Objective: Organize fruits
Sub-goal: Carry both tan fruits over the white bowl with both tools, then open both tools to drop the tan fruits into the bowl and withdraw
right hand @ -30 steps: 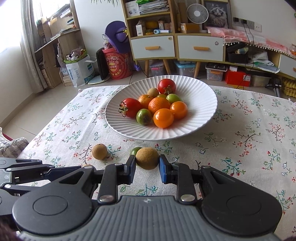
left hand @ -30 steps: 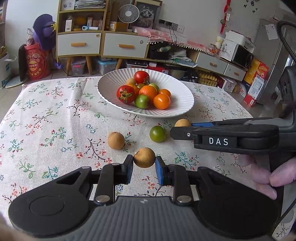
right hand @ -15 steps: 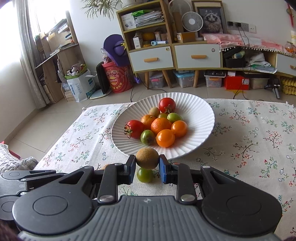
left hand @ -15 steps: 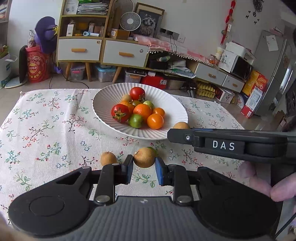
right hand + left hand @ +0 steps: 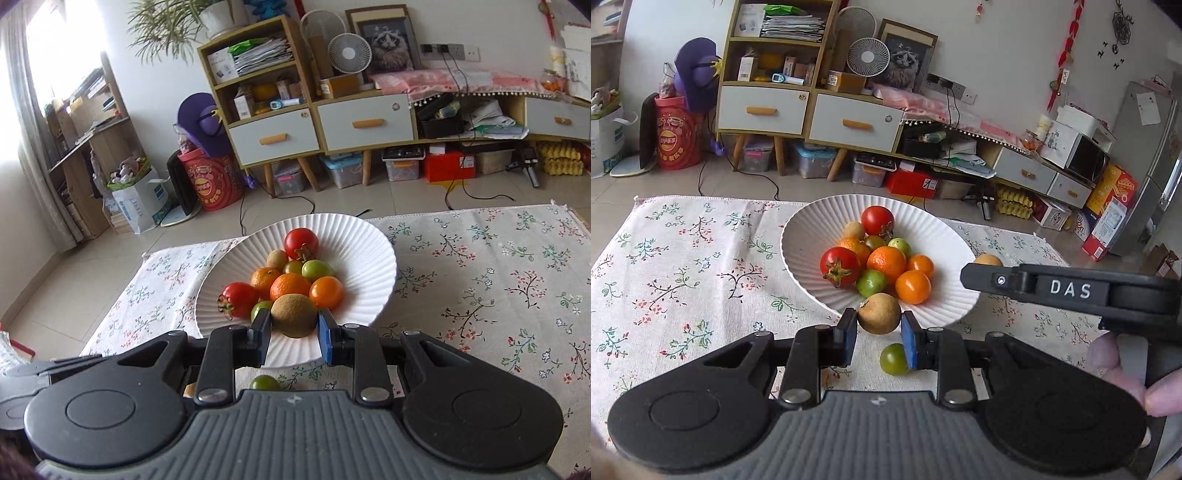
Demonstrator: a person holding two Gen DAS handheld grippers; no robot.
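Observation:
My left gripper (image 5: 878, 329) is shut on a brown round fruit (image 5: 879, 313) and holds it in the air above the near rim of the white ribbed plate (image 5: 809, 240). My right gripper (image 5: 294, 329) is shut on another brown fruit (image 5: 294, 315), held over the plate's (image 5: 362, 251) near side. The plate holds red tomatoes, oranges and green fruits. A green fruit (image 5: 892, 359) lies on the cloth below the grippers; it also shows in the right wrist view (image 5: 264, 383). The right gripper's side (image 5: 1071, 290) crosses the left wrist view.
The table has a floral cloth (image 5: 683, 266). Its far edge (image 5: 713, 199) lies just beyond the plate. Cabinets, boxes and a fan stand on the floor behind.
Both grippers have lifted their brown fruits off the cloth and moved forward to the plate. The green fruit stays on the cloth, now below them.

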